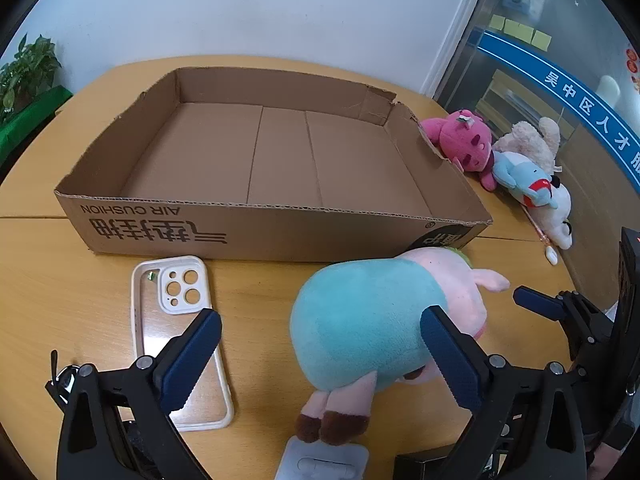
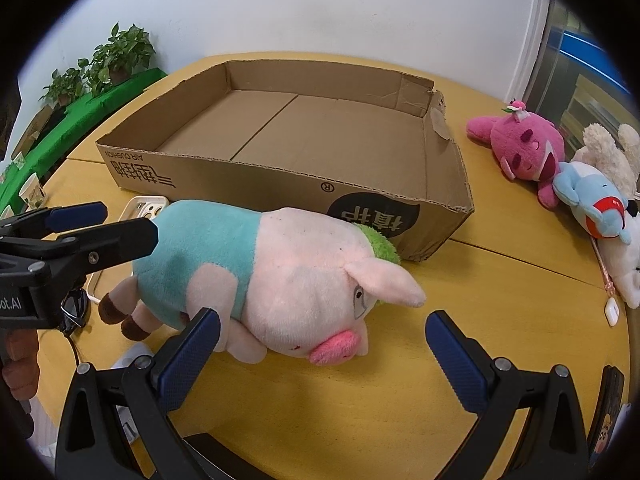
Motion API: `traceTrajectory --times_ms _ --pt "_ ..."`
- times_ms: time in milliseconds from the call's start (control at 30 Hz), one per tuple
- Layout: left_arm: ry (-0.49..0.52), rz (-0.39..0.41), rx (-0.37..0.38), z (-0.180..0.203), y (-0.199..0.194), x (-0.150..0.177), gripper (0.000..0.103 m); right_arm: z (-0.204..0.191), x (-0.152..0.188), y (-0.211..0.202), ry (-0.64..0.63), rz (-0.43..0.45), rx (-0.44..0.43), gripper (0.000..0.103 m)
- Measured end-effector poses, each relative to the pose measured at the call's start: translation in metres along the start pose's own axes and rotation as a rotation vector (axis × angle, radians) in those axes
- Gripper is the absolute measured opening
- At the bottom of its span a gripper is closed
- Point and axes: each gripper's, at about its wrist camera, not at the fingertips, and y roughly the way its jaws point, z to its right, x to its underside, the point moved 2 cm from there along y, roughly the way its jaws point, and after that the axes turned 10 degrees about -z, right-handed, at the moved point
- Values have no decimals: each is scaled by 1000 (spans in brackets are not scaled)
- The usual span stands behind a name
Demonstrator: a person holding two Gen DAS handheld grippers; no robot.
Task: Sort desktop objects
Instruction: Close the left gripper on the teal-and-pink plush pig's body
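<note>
Plush pig (image 2: 280, 276) lying on its side on wooden table (image 2: 500, 288), just before empty cardboard box (image 2: 320, 136). Left gripper (image 1: 320, 356) and right gripper (image 2: 322, 354) both spread wide, grasping nothing

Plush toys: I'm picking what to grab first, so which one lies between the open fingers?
The pig plush in the teal shirt, lying before the cardboard box; the pink plush and the others lie far right.
</note>
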Motion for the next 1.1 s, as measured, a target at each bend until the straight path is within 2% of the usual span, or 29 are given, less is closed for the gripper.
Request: traceTrajectory --times_ms 200,333,400,567,633,667,767,867,900,1000,1100 --pt "-28 -72 87 -2 18 -1 85 4 -4 1 3 0 0 102" --pt "-62 -104 167 -5 28 -3 81 15 -9 4 10 -2 -11 102" --pt "-64 -110 185 -5 30 -5 73 27 -13 6 21 9 -47 102" --pt "-65 -138 222 -5 33 -7 66 52 -19 35 50 -53 -320 102" --pt "-70 -146 228 -7 33 -7 64 43 -18 51 24 -103 -418 102" --pt "-69 -143 218 -10 31 -7 61 35 -15 54 9 -118 -441 99" --pt "-70 -104 164 -23 18 -7 61 11 -5 50 -8 -117 -499 99" --pt "-78 -96 151 -40 8 -9 64 -1 9 28 -25 -80 -673 99" --pt "-76 -101 173 -42 8 -9 65 -1 12 21 -24 -54 -682 99" --pt "-43 -149 198 -41 18 -11 78 16 16 18 29 -15 -528 99" --pt "1 -147 191 -35 24 -11 78 38 14 27 90 -10 -512 99"
